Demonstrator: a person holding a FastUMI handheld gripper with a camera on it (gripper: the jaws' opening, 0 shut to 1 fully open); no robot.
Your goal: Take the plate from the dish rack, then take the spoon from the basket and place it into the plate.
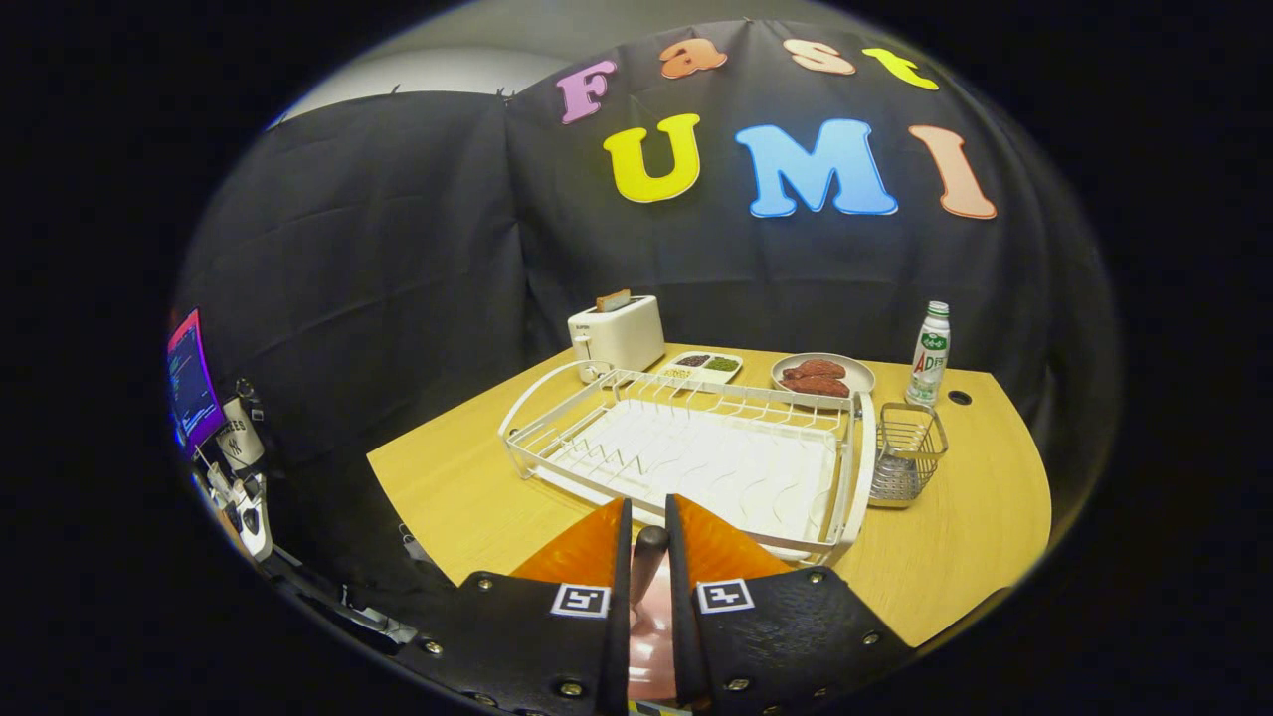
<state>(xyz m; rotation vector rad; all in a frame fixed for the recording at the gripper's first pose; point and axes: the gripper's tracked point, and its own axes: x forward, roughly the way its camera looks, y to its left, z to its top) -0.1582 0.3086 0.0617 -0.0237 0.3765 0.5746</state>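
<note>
The bottle (931, 353) at the far right corner of the surface (955, 537) carries a label with large letters that appear to read "AD"; its smaller print is too blurred to read. Each claw finger bears a square black-and-white marker (581, 600).

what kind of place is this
Probably a staged kitchen booth for recording demos: a wooden table against a black cloth wall, with a white wire dish rack and white toaster. The gripper is shut on a dark spoon handle.

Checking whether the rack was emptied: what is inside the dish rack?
The dish rack holds only its white tray and wire dividers. The tongs, gripping the spoon, cover its near edge.
</note>
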